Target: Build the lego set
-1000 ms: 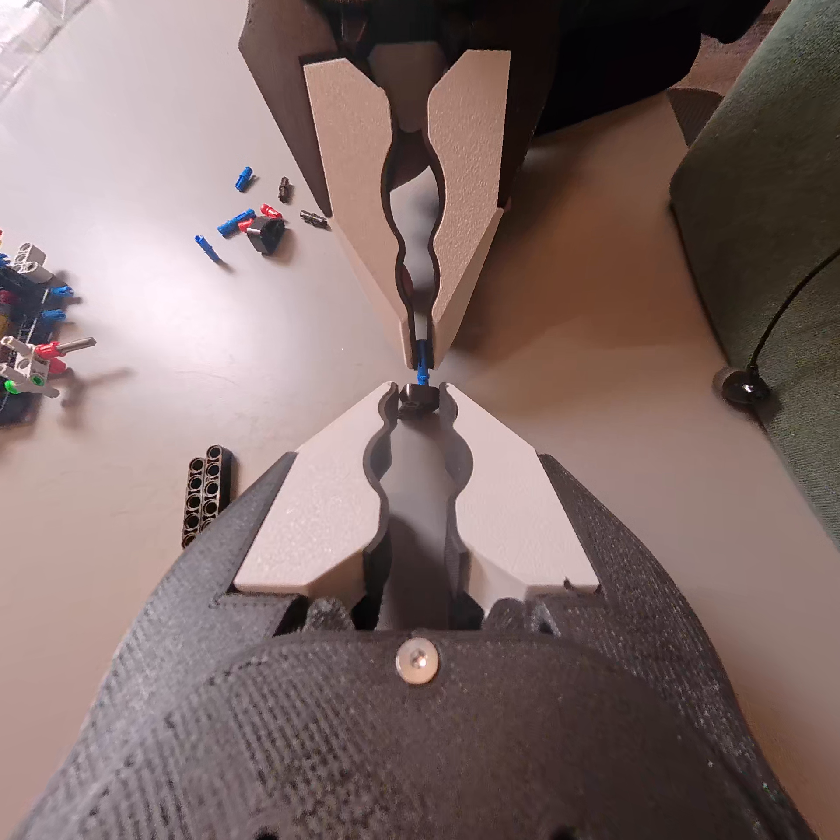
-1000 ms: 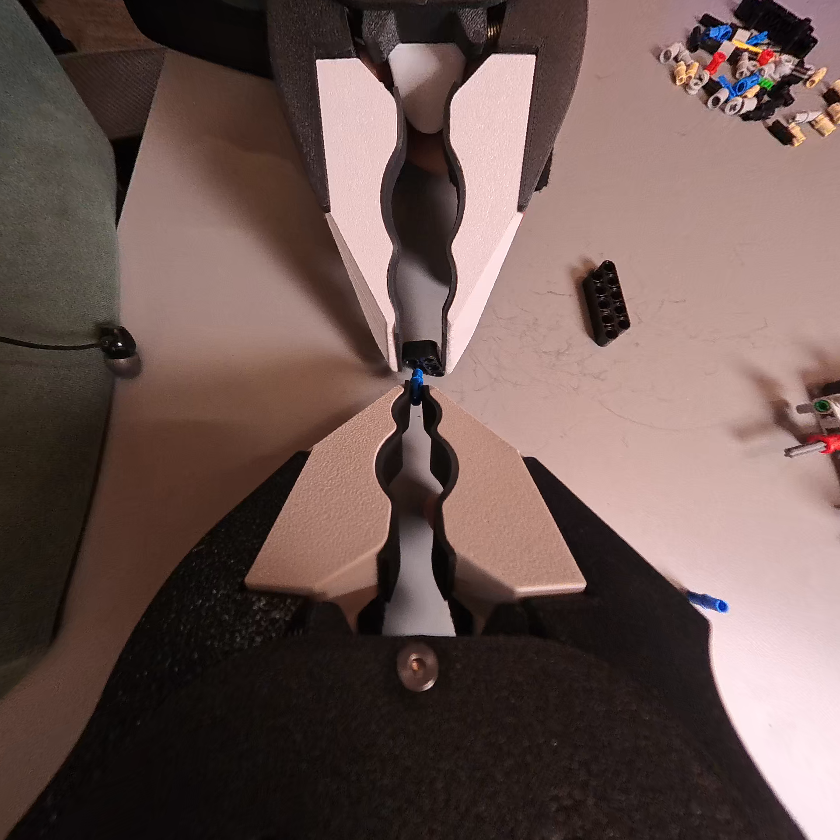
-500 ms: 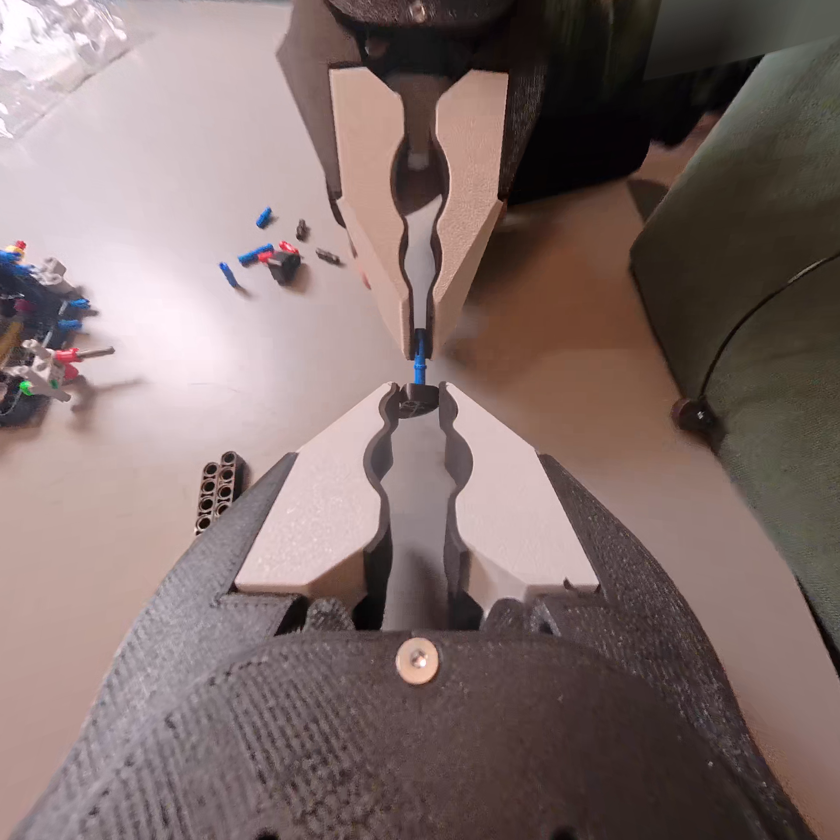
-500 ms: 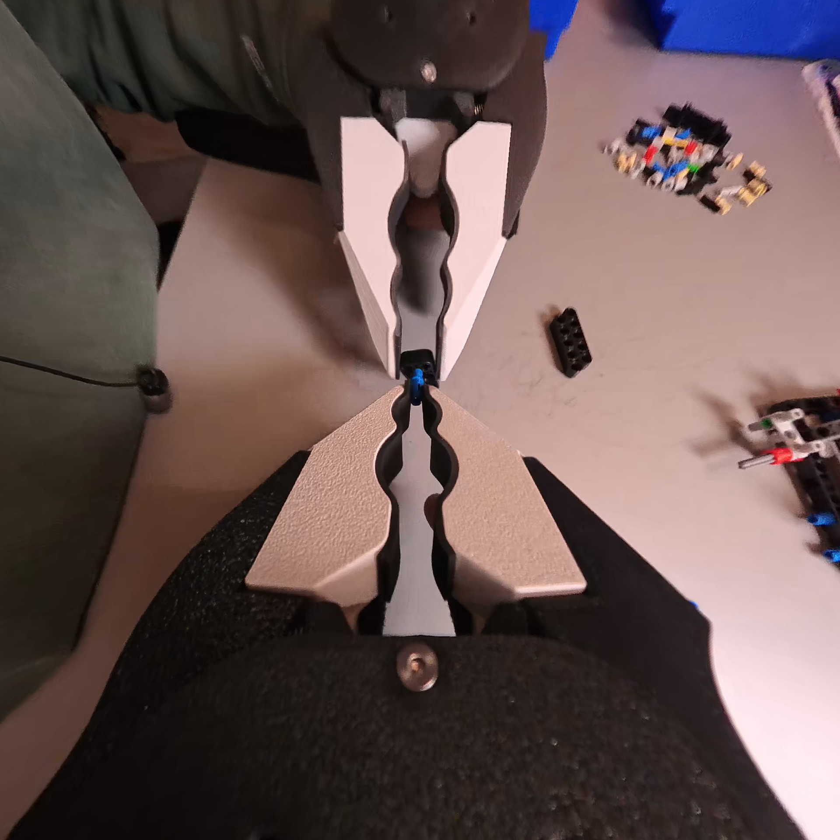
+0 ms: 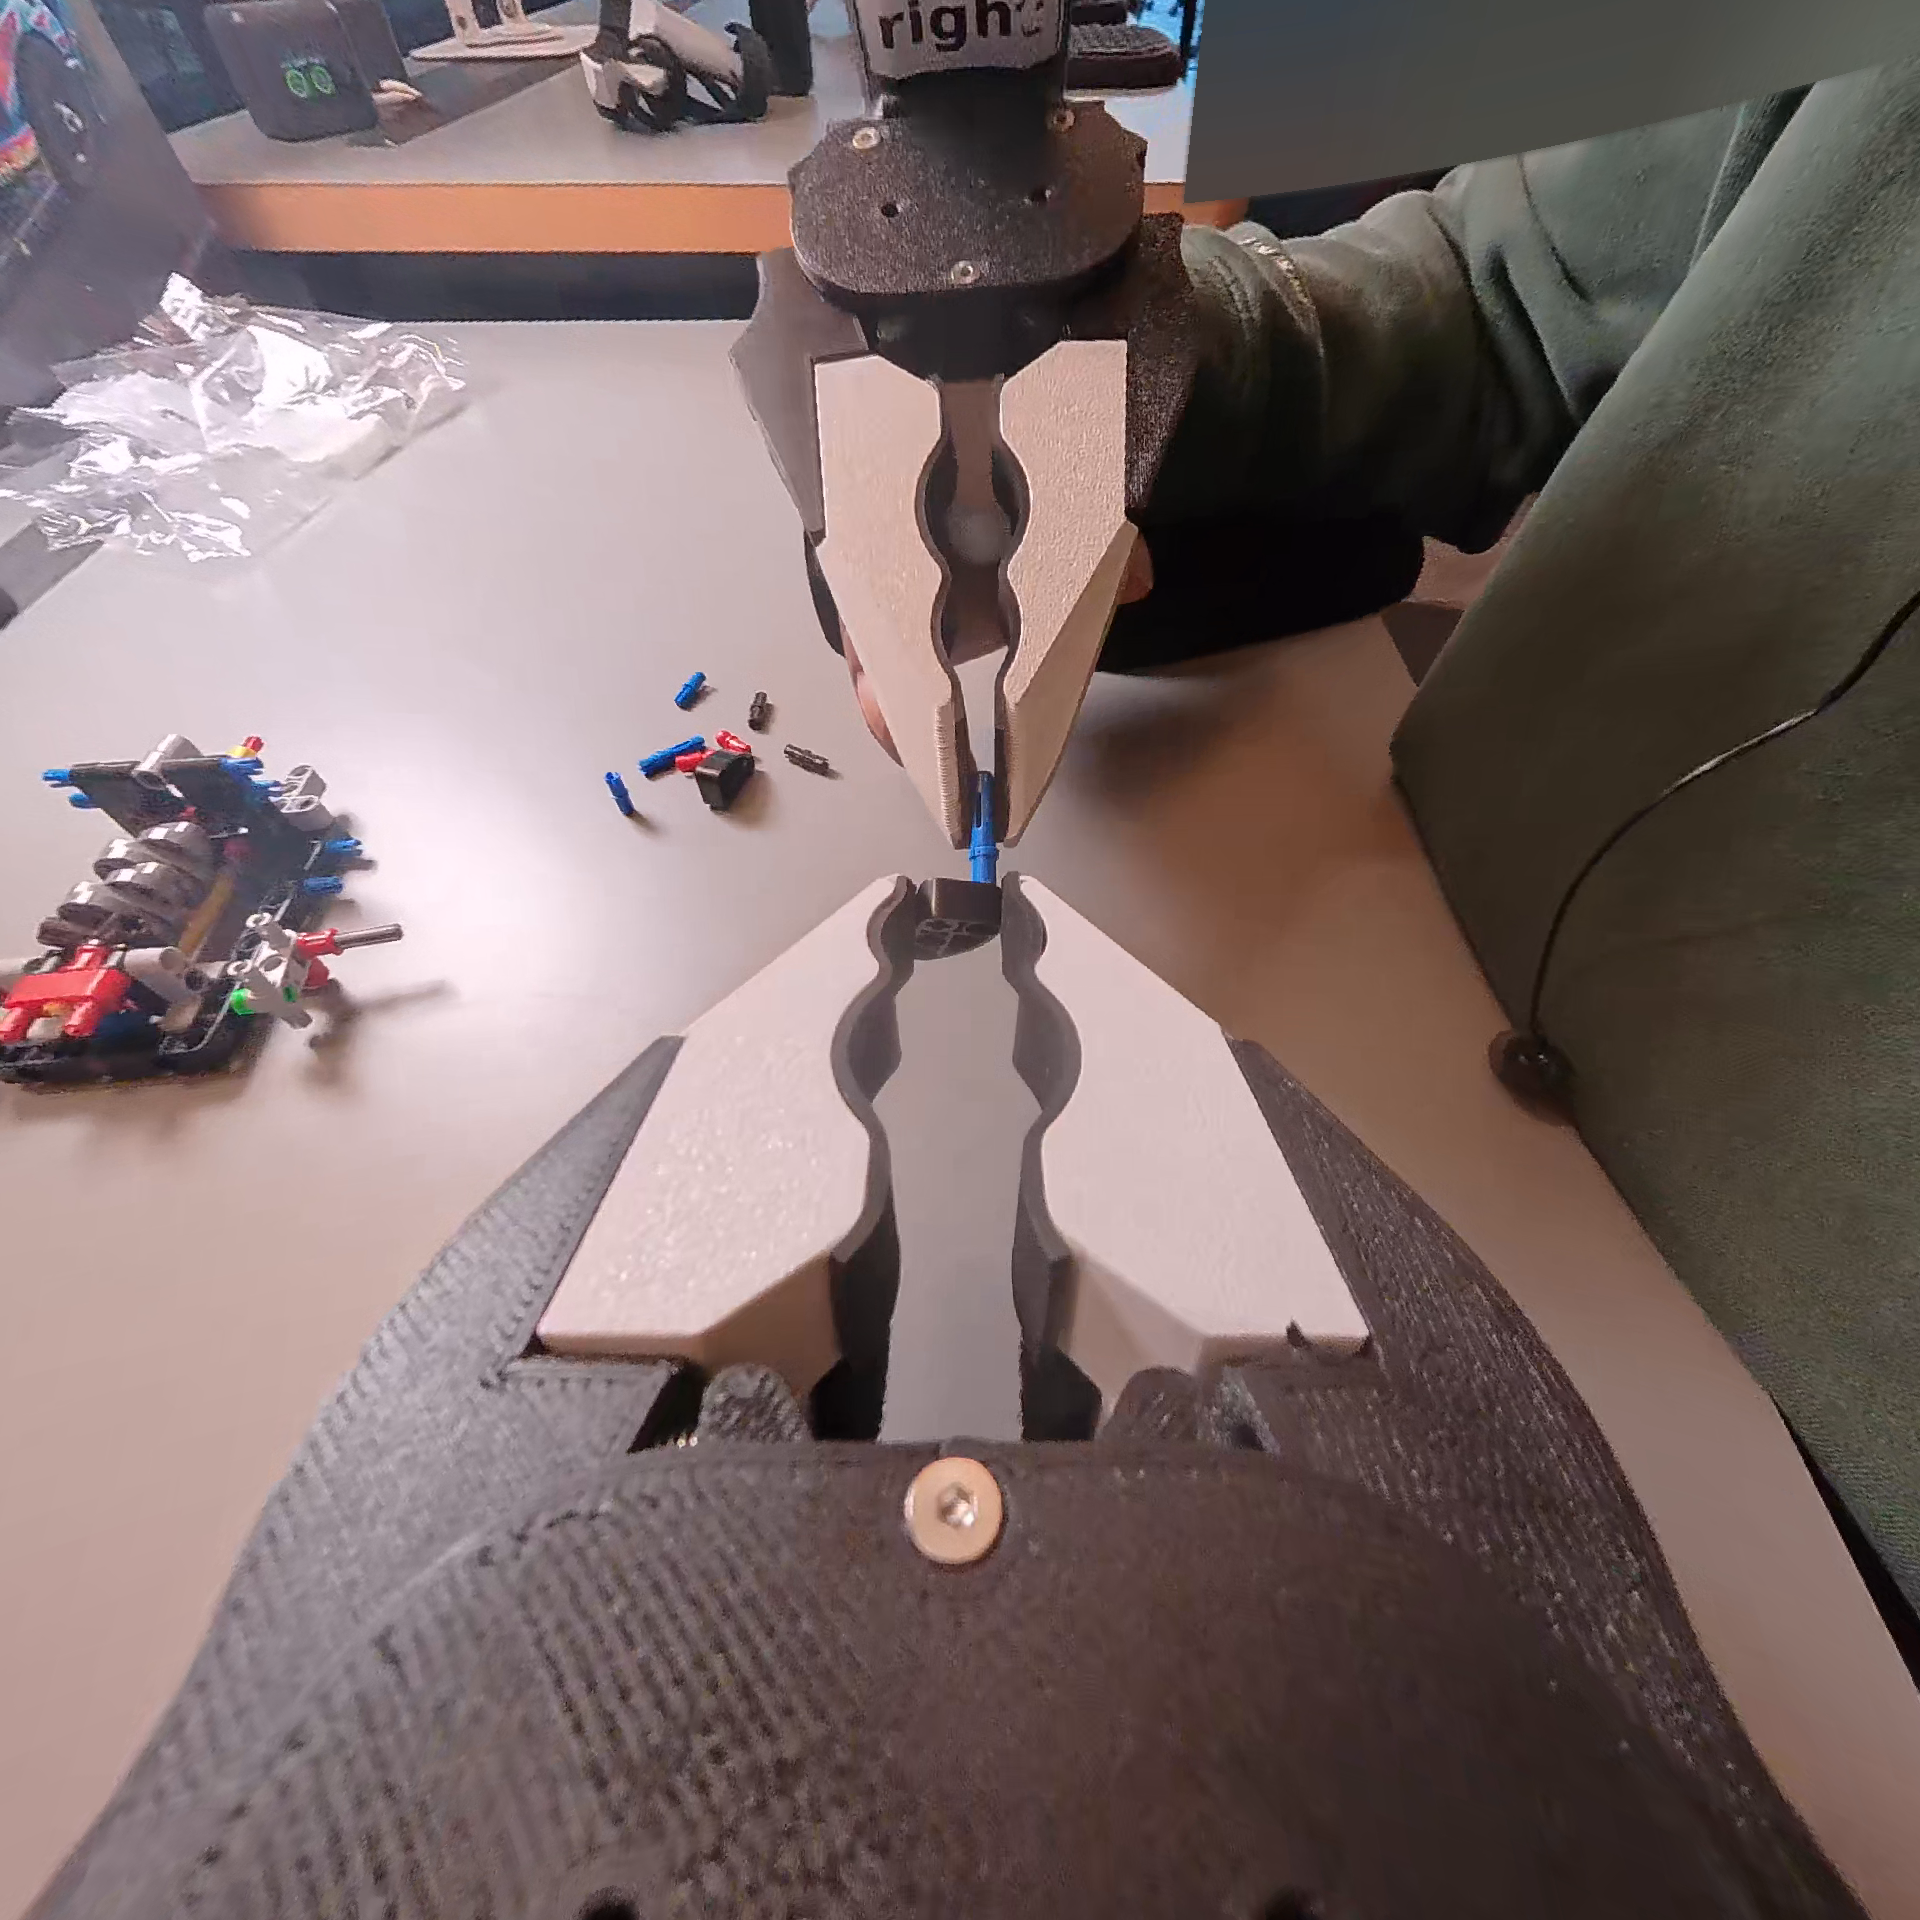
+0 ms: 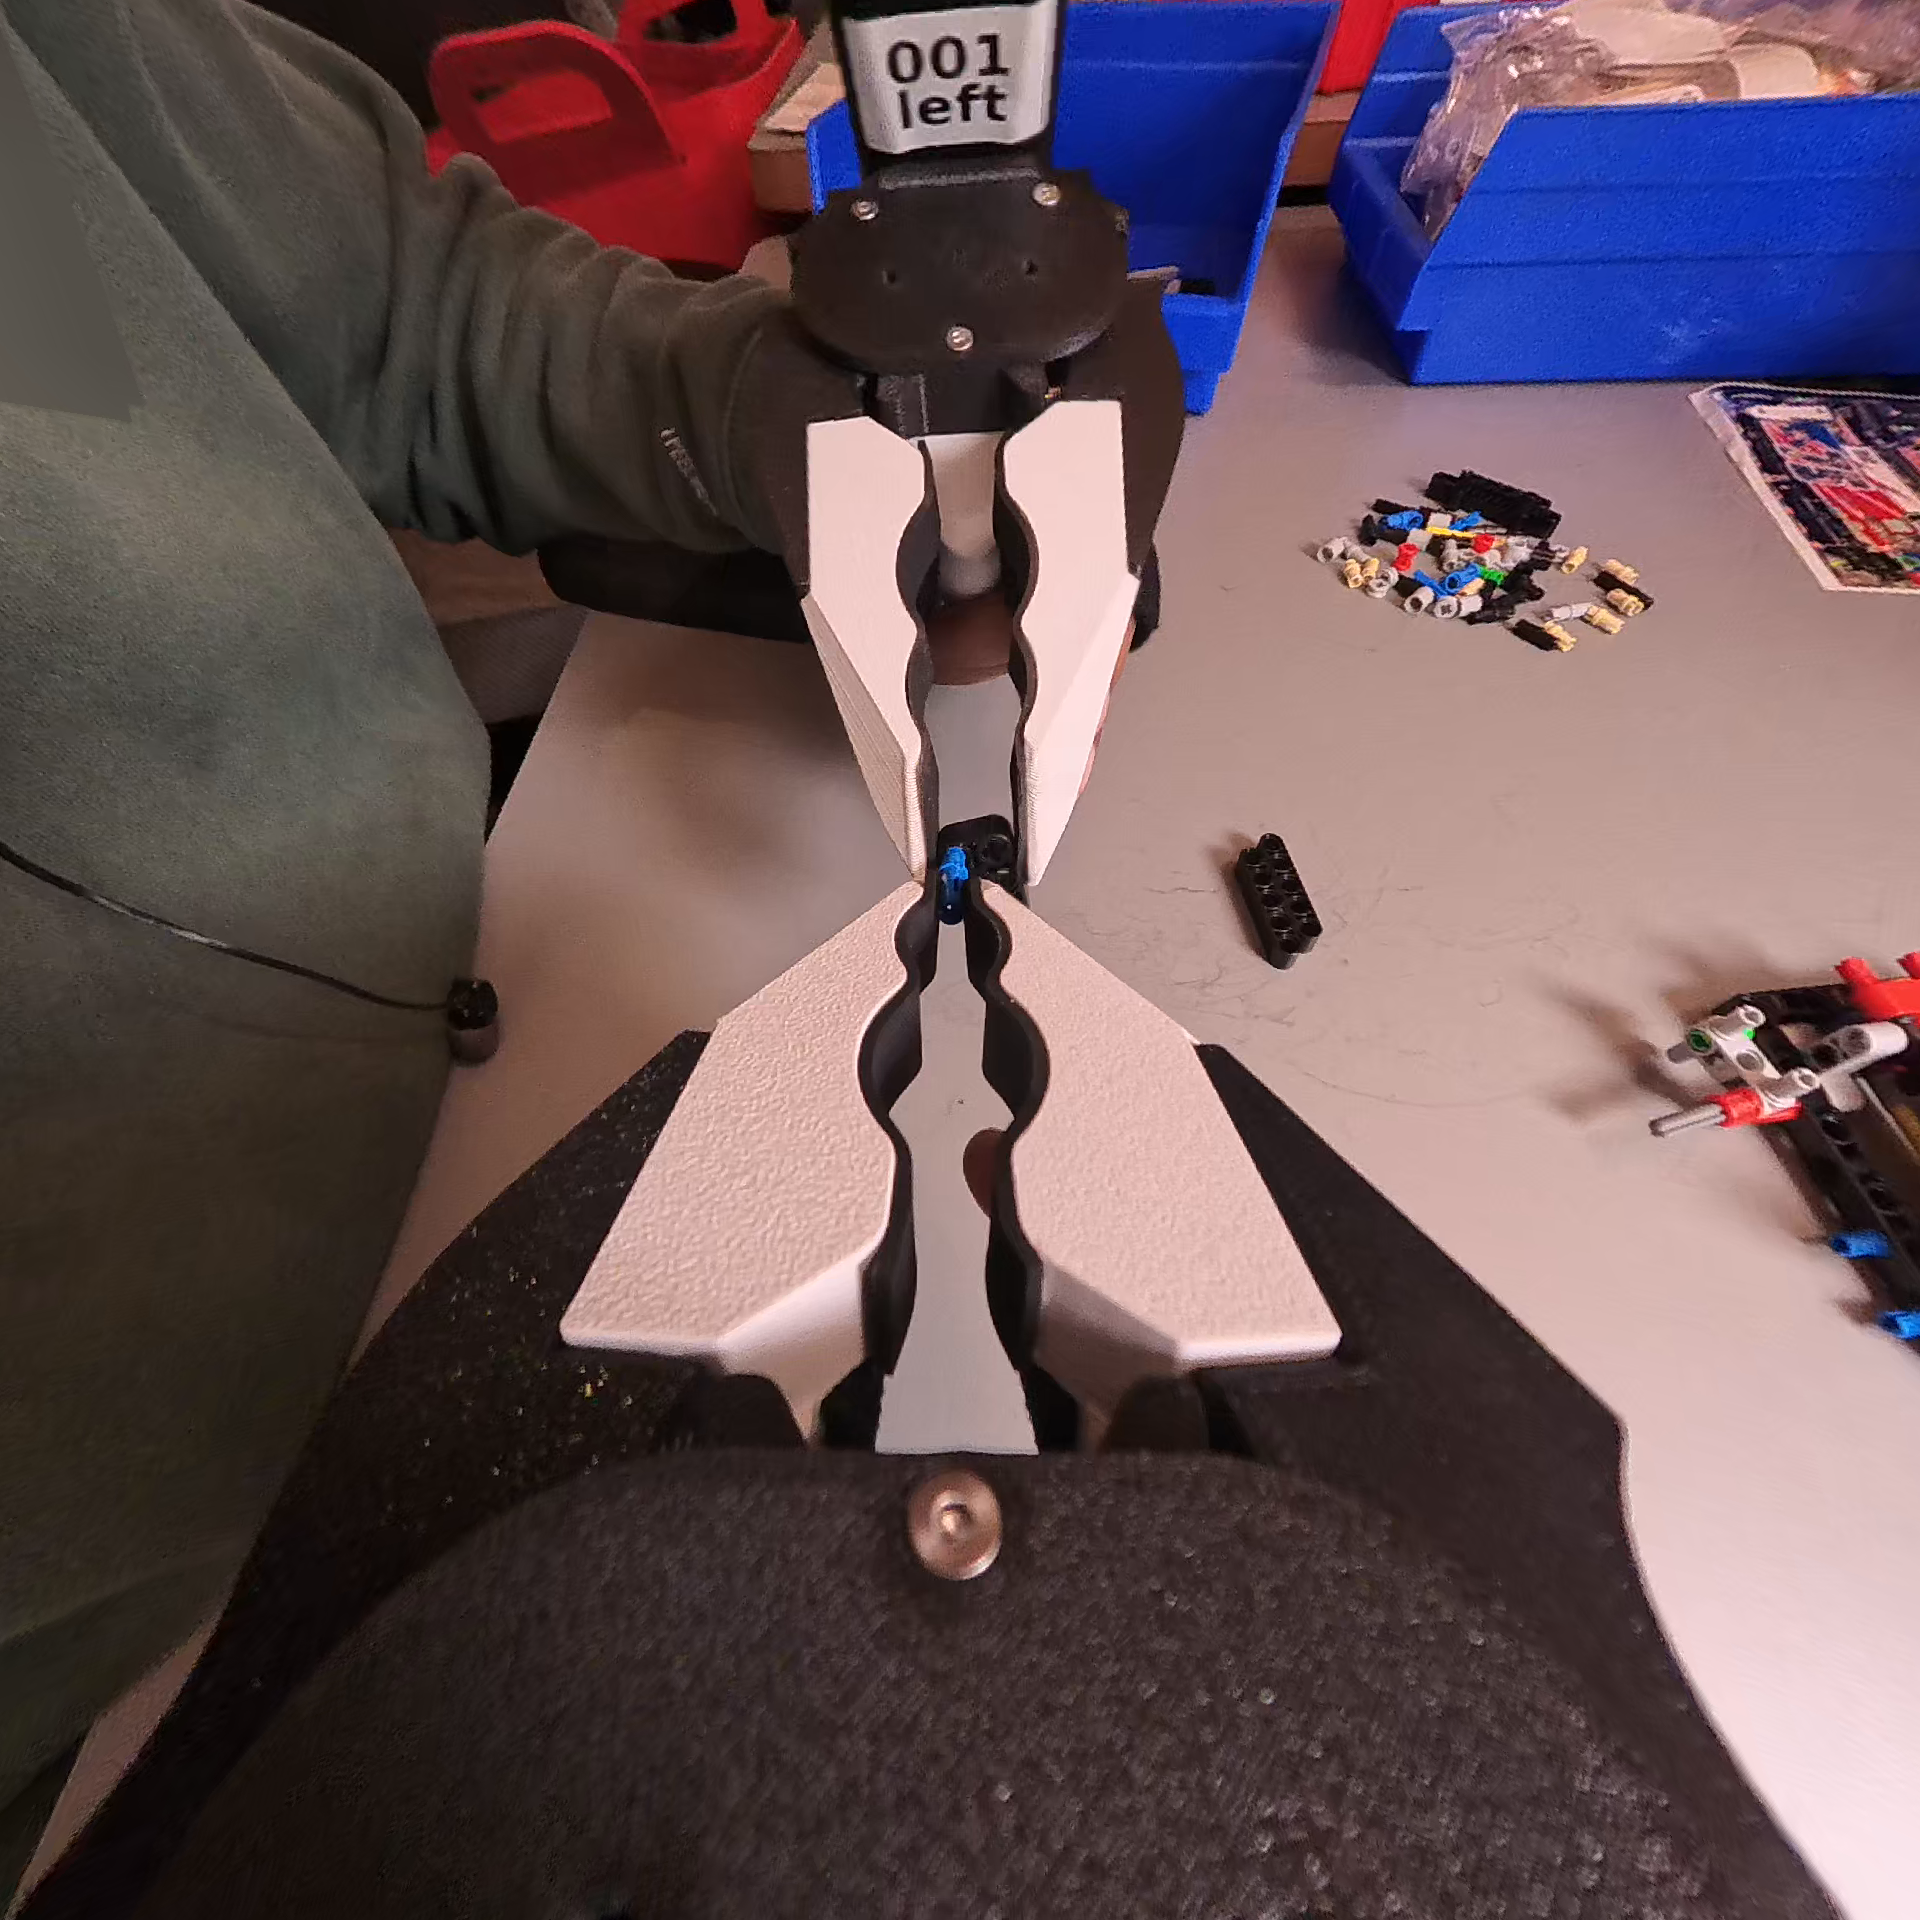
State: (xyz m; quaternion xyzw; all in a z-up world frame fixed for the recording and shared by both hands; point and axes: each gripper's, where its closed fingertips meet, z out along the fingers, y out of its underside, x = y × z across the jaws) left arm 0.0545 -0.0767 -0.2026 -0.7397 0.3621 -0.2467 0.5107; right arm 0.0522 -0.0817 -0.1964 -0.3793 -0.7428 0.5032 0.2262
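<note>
The grey worktop (image 5: 436, 1195) spreads out under both claws, which meet tip to tip above it, near its edge. A person's green sleeve (image 5: 1455, 343) runs in behind the right claw, and a green sleeve (image 6: 447, 343) likewise comes in behind the left one. Beyond the left claw, seen from the right wrist, blue bins (image 6: 1621, 229) stand along the far side of the worktop. Crumpled clear plastic bags (image 5: 218, 416) lie well off to the left of the right claw in the left wrist view.

The left claw (image 5: 958, 902) is drawn in narrow, pinching a small black lego connector (image 5: 954, 916) at its very tips. Facing it, the right claw (image 5: 983, 823) is closed down almost fully on a blue pin (image 5: 981, 831), whose free end touches the top of the black connector. Whether the pin is seated in a hole cannot be told.

Left of the left claw sits the partly built lego model (image 5: 166, 914), black with red, blue and grey parts. A black beam (image 6: 1278, 900) lies just to the right of the meeting tips in the right wrist view, and farther beyond it is a pile of small mixed pieces (image 6: 1475, 566). A few loose pins (image 5: 707, 753), blue, red and black, are scattered to the left of the right claw's tips.
</note>
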